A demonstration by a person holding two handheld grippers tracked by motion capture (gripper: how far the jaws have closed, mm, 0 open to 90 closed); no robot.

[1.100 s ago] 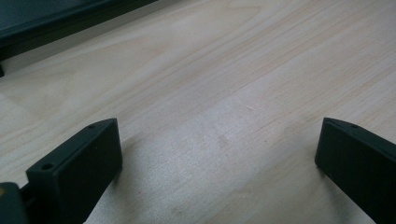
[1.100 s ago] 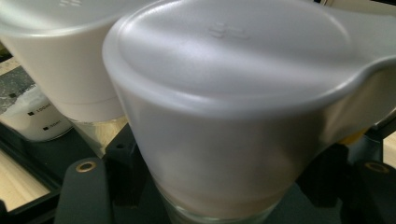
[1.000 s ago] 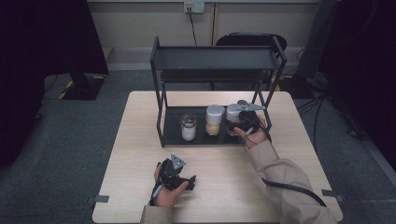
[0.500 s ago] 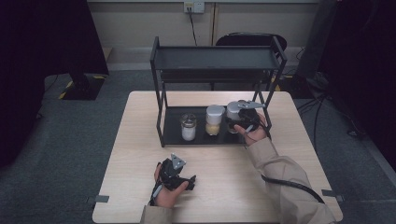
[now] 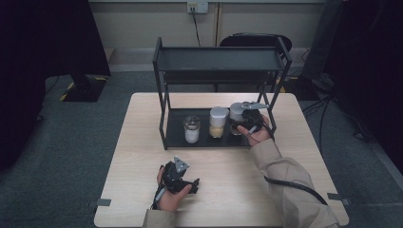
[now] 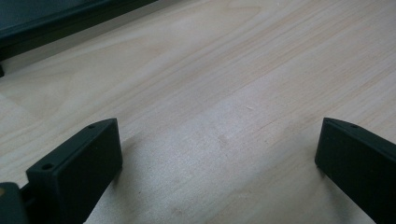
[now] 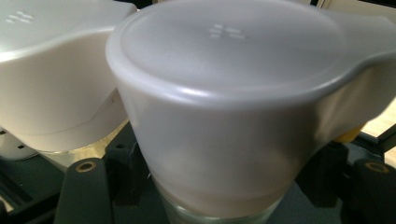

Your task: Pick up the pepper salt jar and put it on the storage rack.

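Presently we note the right gripper (image 5: 242,124) reaching into the lower shelf of the black rack (image 5: 164,118), its jaws clamped on the sides of a grey-lidded glass jar (image 5: 236,114) at the shelf's right end. In the right gripper view that jar (image 7: 224,107) stands between the jaws, with a second grey-lidded jar (image 7: 51,70) just beside it. From above, this second jar (image 5: 218,122) holds tan contents; a small jar with white contents (image 5: 191,129) stands further left. Our left gripper (image 5: 190,183) rests on the wooden table (image 5: 142,156) near the front edge, jaws spread wide, nothing between them.
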